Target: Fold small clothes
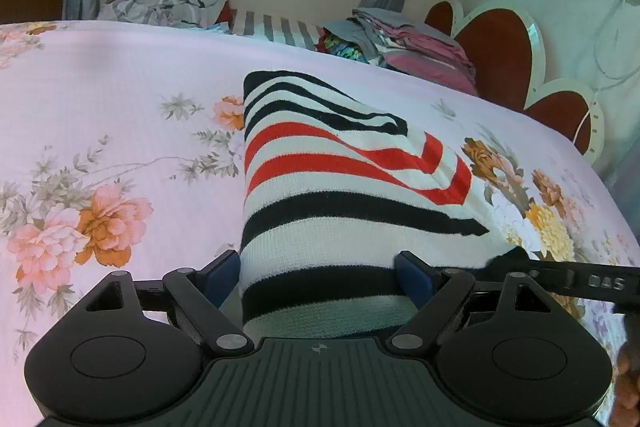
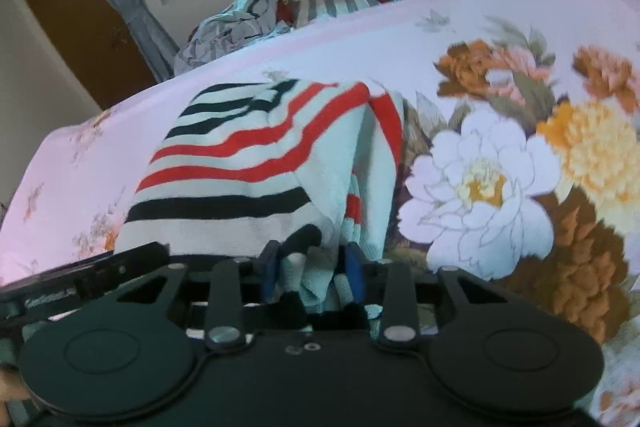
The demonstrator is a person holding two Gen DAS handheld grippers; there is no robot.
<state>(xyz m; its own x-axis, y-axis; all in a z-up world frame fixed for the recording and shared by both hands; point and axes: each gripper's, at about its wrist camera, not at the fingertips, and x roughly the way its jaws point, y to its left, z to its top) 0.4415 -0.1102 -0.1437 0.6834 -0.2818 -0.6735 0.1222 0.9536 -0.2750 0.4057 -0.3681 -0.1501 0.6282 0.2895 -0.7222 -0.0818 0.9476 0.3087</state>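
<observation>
- the striped top (image 1: 340,187) lies on the bed (image 1: 120,107), in the middle of the flowered sheet, and it is already folded into a narrow long shape.
- the pile of folded clothes (image 1: 408,43) sits far behind the striped top, at the back edge of the bed. a messy heap of clothes (image 1: 172,1) lies there too.
- the left gripper (image 1: 320,279) is spread wide around the near end of the striped top. its blue pads (image 1: 414,277) sit at the two sides of the cloth. i cannot tell if they press on it.
- the right gripper (image 2: 312,267) is narrow, with a bunch of the near right edge of the striped top between its blue pads (image 2: 354,267). the cloth looks pinched there, but maybe only loosely.
- the striped top looks soft, light and floppy. it is knitted, so it will sag and stretch when lifted.
- it is best to take hold at the two near corners, through all the layers, so the fold does not fall open.
- one corner alone would let the rest hang and twist.
</observation>
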